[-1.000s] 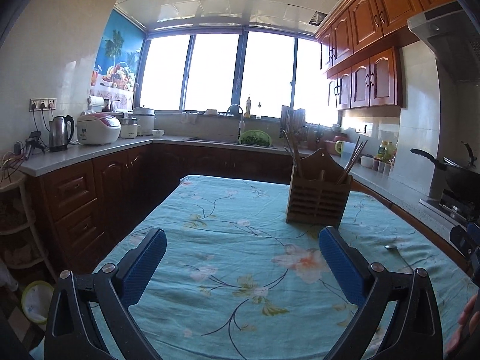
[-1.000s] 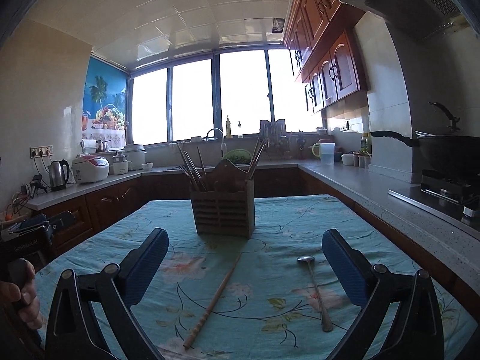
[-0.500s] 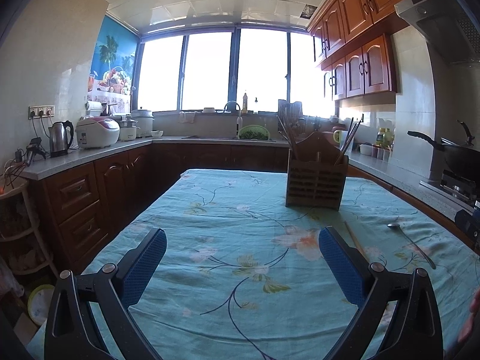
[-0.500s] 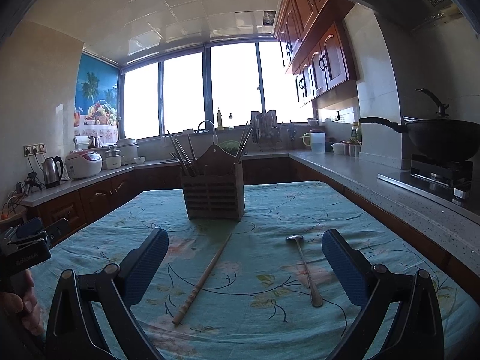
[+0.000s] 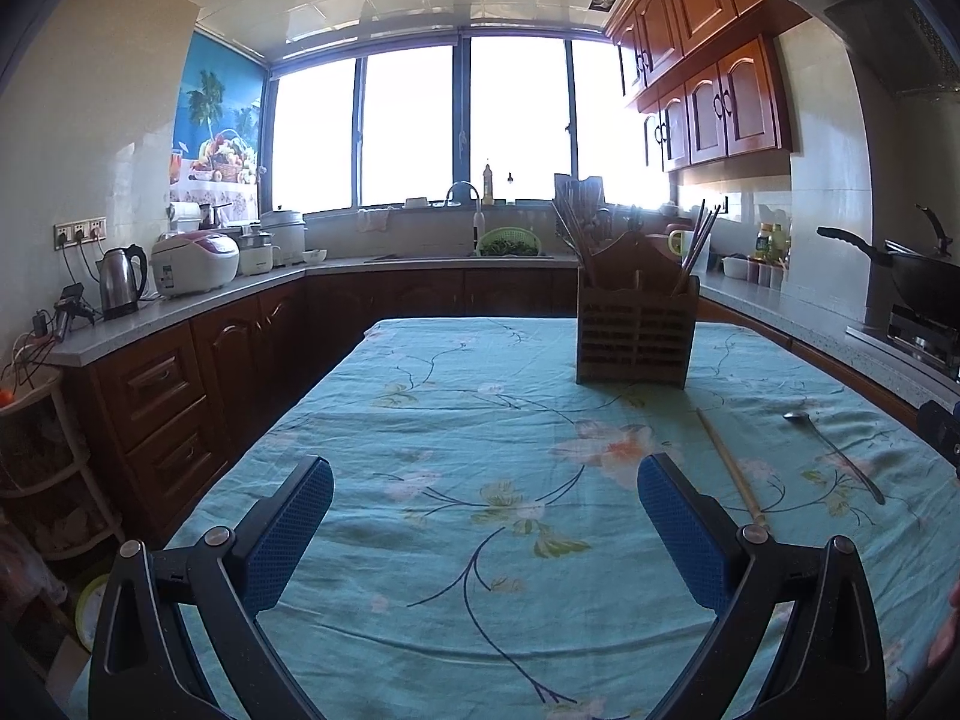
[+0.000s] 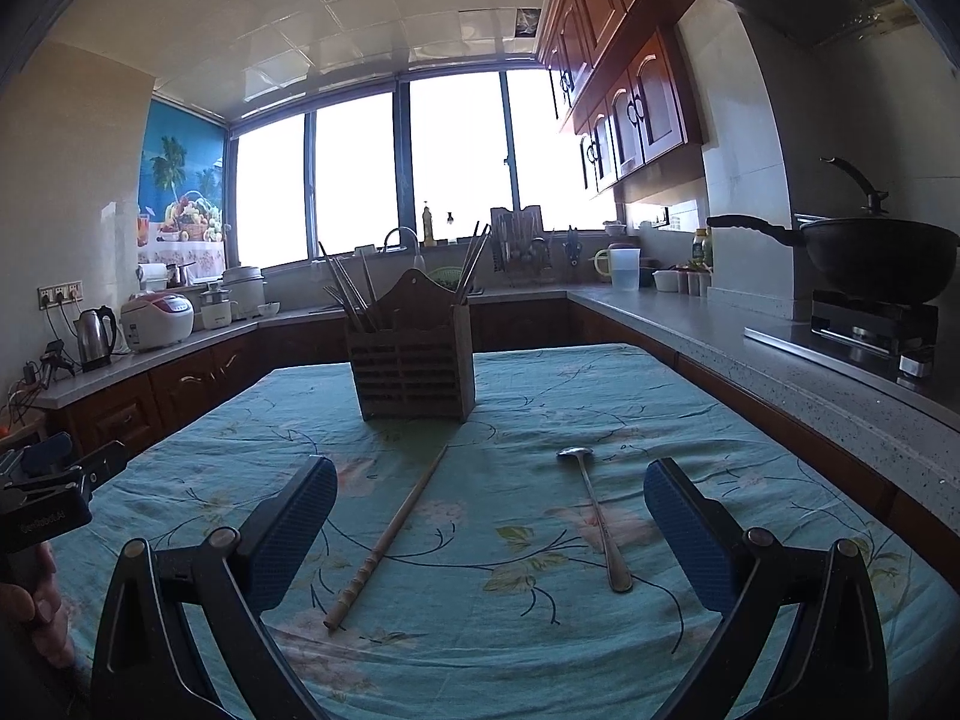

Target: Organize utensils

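Both claws hang wide open over the desk, the left claw (image 5: pixel 486 516) and the right claw (image 6: pixel 491 516) each gripping nothing. Mid-frame in the right wrist view, one wooden chopstick (image 6: pixel 390 537) and a metal spoon (image 6: pixel 594 516) lie loose on the floral tablecloth (image 6: pixel 690 414), just short of the wooden utensil holder (image 6: pixel 414 372), which already stands stocked with chopsticks, so those two look like what is left to stow. Behind, a kitchen: bright windows across the top, wok (image 6: pixel 876 252) at right, kettle (image 6: pixel 96 333) at left.
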`<move>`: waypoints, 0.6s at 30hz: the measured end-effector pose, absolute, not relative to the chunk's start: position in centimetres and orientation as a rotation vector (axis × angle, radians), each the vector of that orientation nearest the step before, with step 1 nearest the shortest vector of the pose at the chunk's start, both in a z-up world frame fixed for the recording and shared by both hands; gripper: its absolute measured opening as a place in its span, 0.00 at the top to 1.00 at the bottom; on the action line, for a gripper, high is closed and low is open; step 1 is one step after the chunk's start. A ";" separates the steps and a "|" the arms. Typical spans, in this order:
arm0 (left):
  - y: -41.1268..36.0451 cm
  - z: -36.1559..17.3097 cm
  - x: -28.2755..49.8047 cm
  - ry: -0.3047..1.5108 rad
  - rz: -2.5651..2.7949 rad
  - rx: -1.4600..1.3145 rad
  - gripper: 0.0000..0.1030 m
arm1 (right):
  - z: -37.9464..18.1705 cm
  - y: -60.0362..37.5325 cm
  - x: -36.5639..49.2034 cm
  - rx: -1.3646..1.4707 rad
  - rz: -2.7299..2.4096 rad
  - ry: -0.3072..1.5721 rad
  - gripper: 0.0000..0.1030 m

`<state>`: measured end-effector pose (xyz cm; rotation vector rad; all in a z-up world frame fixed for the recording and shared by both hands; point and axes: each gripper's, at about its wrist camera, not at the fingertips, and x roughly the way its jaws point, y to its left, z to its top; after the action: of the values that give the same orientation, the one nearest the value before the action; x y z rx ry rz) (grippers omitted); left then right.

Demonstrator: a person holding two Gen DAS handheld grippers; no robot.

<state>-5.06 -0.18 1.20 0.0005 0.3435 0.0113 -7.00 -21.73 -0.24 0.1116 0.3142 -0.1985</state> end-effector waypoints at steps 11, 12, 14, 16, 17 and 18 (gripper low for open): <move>-0.4 1.3 -4.9 0.375 0.033 0.006 0.01 | -0.1 -21.5 -6.9 0.105 -0.188 0.321 0.00; -0.4 1.4 -4.9 0.375 0.034 0.007 0.01 | -0.1 -21.5 -6.9 0.105 -0.187 0.321 0.00; -0.4 1.4 -4.9 0.373 0.031 0.007 0.01 | -0.1 -21.5 -6.9 0.105 -0.188 0.322 0.00; -0.4 1.3 -5.0 0.372 0.030 0.010 0.01 | -0.1 -21.5 -6.9 0.106 -0.186 0.321 0.00; -0.4 1.2 -4.9 0.372 0.029 0.011 0.01 | -0.1 -21.4 -6.9 0.105 -0.188 0.321 0.00; -0.4 1.2 -5.0 0.373 0.027 0.010 0.01 | -0.1 -21.5 -6.9 0.106 -0.188 0.321 0.00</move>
<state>-4.96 -0.42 1.23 0.0105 0.3726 0.0272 -6.87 -21.46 -0.12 0.1055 0.3210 -0.1875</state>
